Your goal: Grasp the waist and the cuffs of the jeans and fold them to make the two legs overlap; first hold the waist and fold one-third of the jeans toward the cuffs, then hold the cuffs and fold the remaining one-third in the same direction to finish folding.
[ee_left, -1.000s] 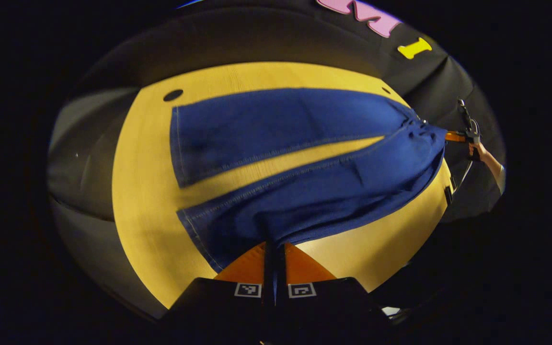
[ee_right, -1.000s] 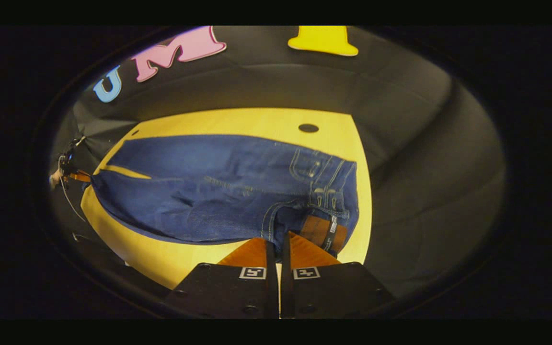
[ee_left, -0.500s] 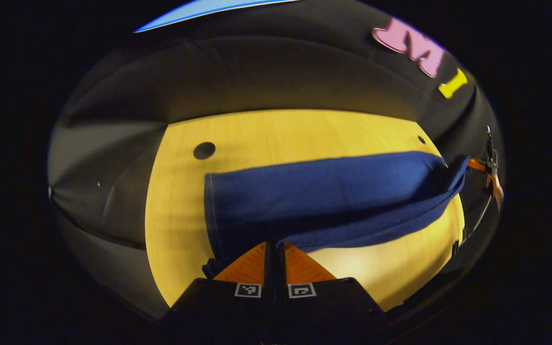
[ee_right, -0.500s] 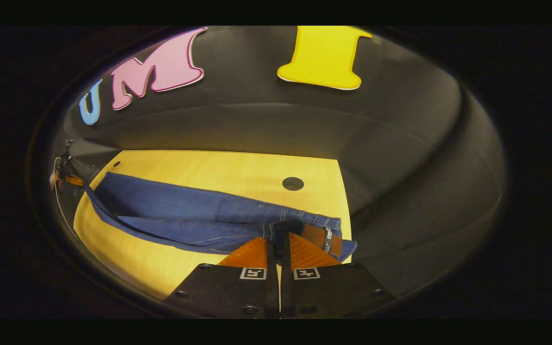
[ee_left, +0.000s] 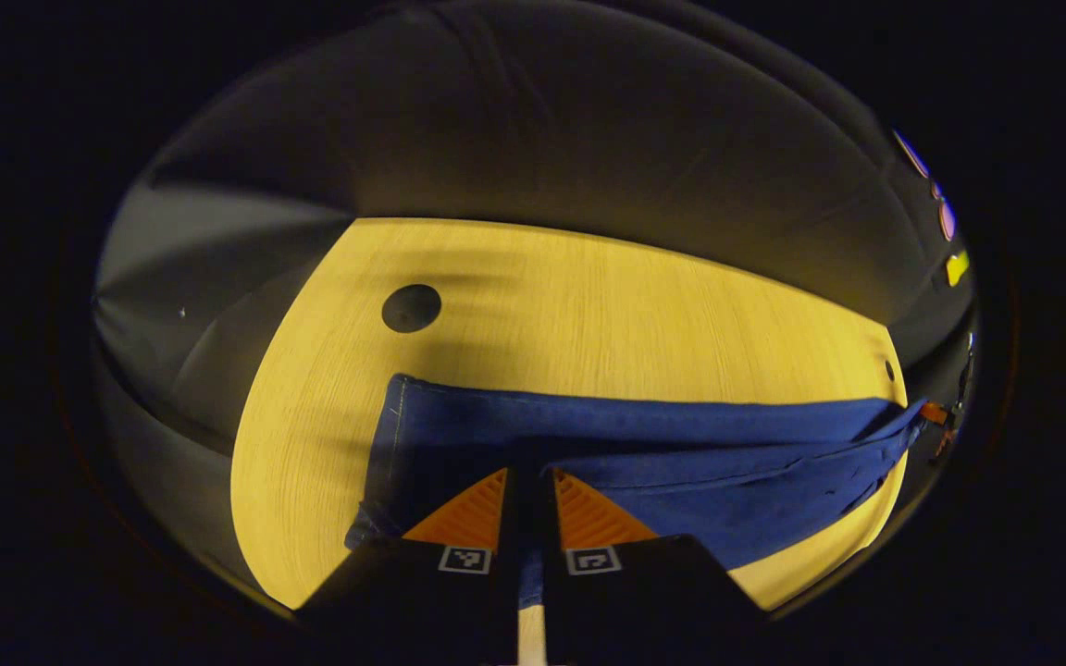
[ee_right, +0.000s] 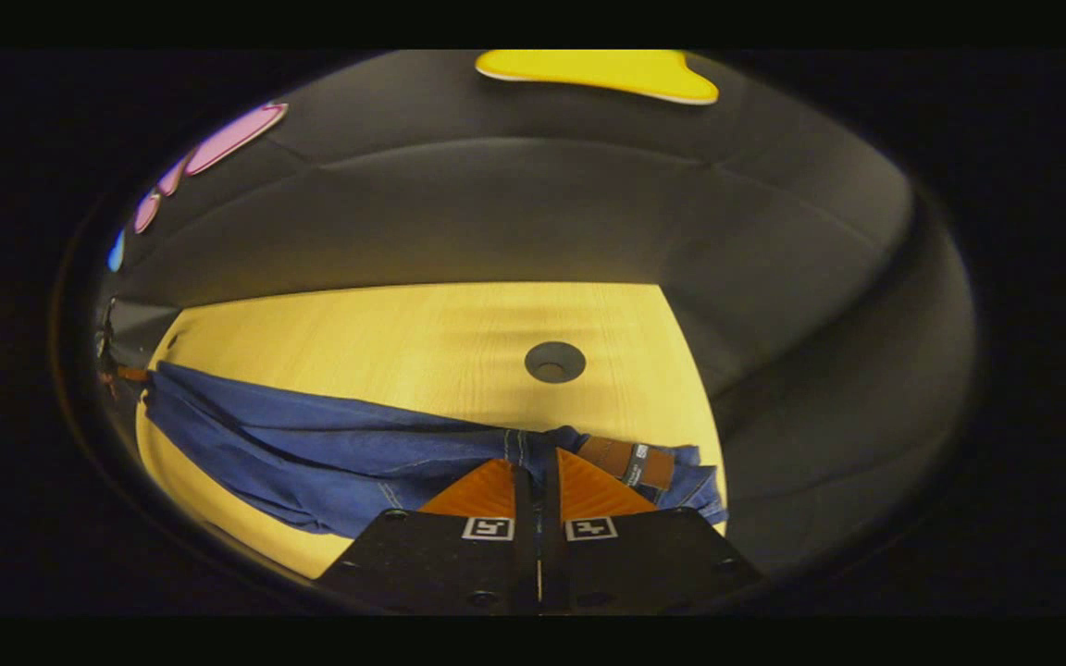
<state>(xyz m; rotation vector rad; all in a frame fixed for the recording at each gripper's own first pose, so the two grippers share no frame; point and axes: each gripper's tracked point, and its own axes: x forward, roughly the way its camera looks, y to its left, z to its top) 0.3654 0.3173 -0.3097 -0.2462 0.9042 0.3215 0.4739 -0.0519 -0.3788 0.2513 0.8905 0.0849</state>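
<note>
The blue jeans (ee_left: 663,444) lie lengthwise across the yellow table (ee_left: 588,314), one leg brought over the other. My left gripper (ee_left: 530,474) is shut on the cuff end, and denim shows between its fingers. At the far right of the left gripper view the right gripper (ee_left: 935,413) holds the waist. In the right gripper view my right gripper (ee_right: 536,464) is shut on the waistband of the jeans (ee_right: 311,444), beside the brown leather patch (ee_right: 630,460). The left gripper (ee_right: 126,374) is small at the far left, holding the cuff end.
A round hole (ee_left: 411,308) is cut in the table near the cuff end, and another hole (ee_right: 554,361) lies near the waist end. A small hole (ee_left: 888,369) sits at the far edge. Black cloth walls surround the table (ee_right: 403,333).
Both grippers have carried the near leg and waist edge over onto the far leg. The gap of table between the legs is gone, and the jeans now form one narrow strip.
</note>
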